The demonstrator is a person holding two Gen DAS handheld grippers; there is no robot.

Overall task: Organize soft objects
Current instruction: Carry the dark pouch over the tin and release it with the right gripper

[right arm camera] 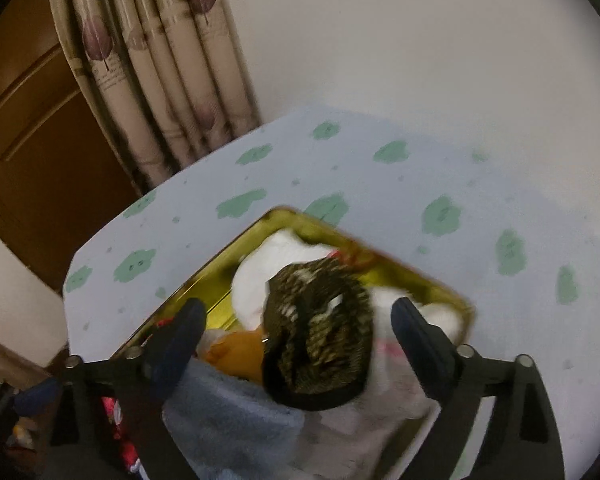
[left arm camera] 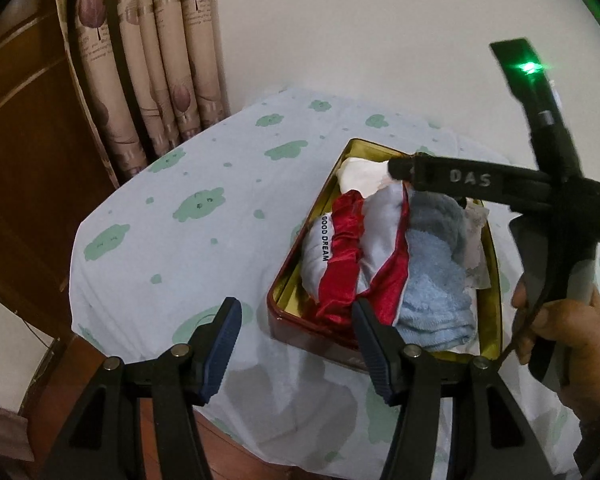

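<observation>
Left gripper [left arm camera: 296,322], jaws apart and empty, at lower frame; right gripper [right arm camera: 298,322] likewise apart above the knitted pouch [right arm camera: 320,328]. Soft items fill the gold tin [left arm camera: 496,280], centre-right; overfilling may let the blue towel [left arm camera: 436,300] spill out.

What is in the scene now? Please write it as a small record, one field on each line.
surface: table with cloud-print cloth
container: open tin box, gold inside, on the cloth
contents: red and white satin item printed GOOD DREAM, blue towel, white cloth, dark speckled item on top
left gripper: open, empty, at the box's near end
right gripper: open, over the box, the speckled item between its fingers; contact unclear
background: curtain, wooden door
</observation>
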